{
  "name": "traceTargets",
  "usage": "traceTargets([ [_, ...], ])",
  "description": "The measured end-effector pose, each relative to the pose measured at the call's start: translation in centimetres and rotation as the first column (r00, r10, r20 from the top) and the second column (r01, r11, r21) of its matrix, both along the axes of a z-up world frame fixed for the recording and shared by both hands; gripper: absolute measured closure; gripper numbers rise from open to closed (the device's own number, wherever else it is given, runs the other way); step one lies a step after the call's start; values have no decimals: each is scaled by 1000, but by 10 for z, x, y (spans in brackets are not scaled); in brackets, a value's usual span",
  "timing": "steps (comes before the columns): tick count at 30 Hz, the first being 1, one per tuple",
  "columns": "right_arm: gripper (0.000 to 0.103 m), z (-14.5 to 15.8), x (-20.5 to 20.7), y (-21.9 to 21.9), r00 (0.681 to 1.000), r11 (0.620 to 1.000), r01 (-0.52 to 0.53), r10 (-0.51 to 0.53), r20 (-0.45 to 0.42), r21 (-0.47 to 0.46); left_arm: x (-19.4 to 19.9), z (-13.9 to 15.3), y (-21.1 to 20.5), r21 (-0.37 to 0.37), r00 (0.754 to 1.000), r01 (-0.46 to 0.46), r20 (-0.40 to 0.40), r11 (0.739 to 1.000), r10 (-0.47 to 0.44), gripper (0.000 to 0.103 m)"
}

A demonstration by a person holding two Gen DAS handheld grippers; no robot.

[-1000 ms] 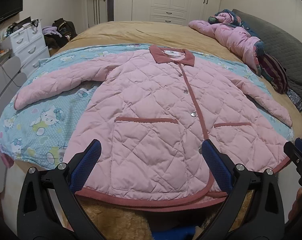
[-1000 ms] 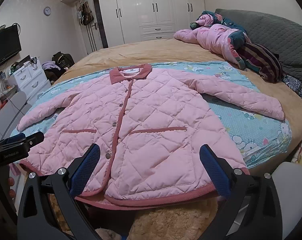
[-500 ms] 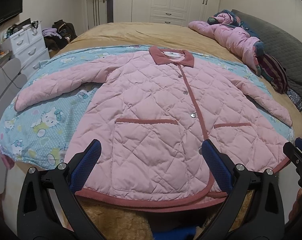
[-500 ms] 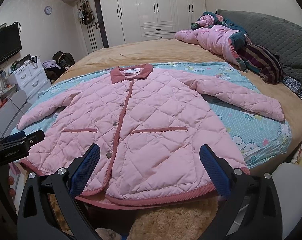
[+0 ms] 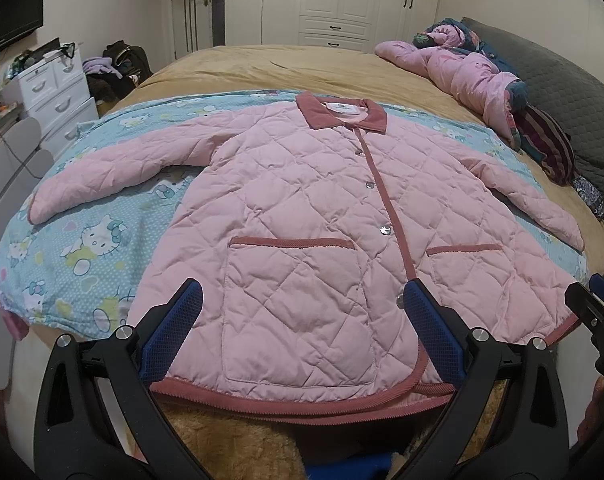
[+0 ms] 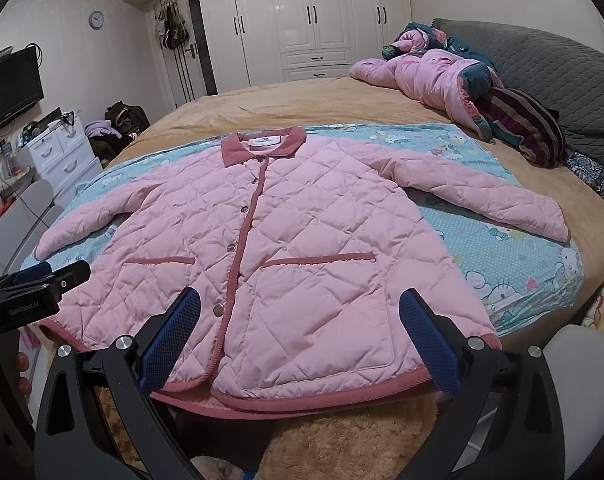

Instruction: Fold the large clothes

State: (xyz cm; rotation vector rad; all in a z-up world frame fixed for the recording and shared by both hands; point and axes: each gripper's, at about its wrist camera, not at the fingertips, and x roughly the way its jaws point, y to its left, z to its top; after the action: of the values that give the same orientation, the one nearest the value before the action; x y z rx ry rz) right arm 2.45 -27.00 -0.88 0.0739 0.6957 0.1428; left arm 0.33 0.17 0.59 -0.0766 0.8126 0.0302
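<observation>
No fold is made yet: the pink quilted button-front jacket (image 5: pixel 302 216) lies flat, sleeves spread, on the cartoon-print blue sheet (image 5: pixel 81 248) at the bed's near edge. Left gripper (image 5: pixel 302 332) and right gripper (image 6: pixel 297 332) hover with jaws apart, holding nothing.

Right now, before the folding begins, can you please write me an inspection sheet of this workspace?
Surface: bed with tan cover; blue cartoon-print sheet spread on it.
Job's things: pink quilted jacket lies flat on the sheet, front up, buttoned, both sleeves spread out, collar far from the cameras.
Clutter: pile of clothes near the grey headboard.
Grippers: left gripper and right gripper open, fingers over the hem, holding nothing.
Cables: thin cable by the white drawers.
Surroundings: white wardrobe, wall clock, television, bags on the door.
</observation>
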Motion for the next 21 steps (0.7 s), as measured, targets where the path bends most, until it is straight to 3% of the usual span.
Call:
traceTargets([
  [21, 4, -4, 14, 5, 1000, 1000, -7, 7, -23, 0, 13, -11, -6, 10, 1000, 15, -21, 1000, -15, 9],
])
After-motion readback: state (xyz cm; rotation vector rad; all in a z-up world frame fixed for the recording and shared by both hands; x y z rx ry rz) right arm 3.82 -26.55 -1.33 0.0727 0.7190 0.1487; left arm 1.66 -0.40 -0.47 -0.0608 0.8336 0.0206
